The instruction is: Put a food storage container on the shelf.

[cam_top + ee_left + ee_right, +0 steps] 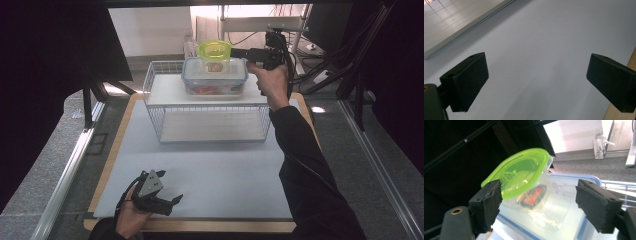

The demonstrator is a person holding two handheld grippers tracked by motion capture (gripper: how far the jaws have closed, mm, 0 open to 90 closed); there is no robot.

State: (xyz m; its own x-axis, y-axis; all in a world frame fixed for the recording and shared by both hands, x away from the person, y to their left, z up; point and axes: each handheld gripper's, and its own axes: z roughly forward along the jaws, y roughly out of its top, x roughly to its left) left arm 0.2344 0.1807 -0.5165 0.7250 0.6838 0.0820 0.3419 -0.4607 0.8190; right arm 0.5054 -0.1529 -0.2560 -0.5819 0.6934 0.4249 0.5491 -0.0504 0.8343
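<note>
Two containers: stacked on the top shelf of the white wire rack [155, 95], at the far end of the desk [210, 175].
Lower container: clear box with blue-rimmed lid [215, 76] [584, 180], lid on; orange-red contents visible through the wall, can't tell what they are.
Upper container: small clear tub with green lid [215, 51] [521, 177], sits on the blue-rimmed lid, tilted in the right gripper view; something red with a label inside, too blurred to identify.
Right gripper [239, 52] [537, 210]: raised at the tub's level, pointing in from its right side; jaws spread wide, tub sits between them. Left pad is right at the green lid's edge, contact unclear; right pad well clear. No grip.
Left gripper [172, 201] [536, 82]: low at the near left of the desk, jaws wide apart, nothing between them, bare white desk mat [544, 45] beneath.
Rack lower level: one white board, nothing on it.
</note>
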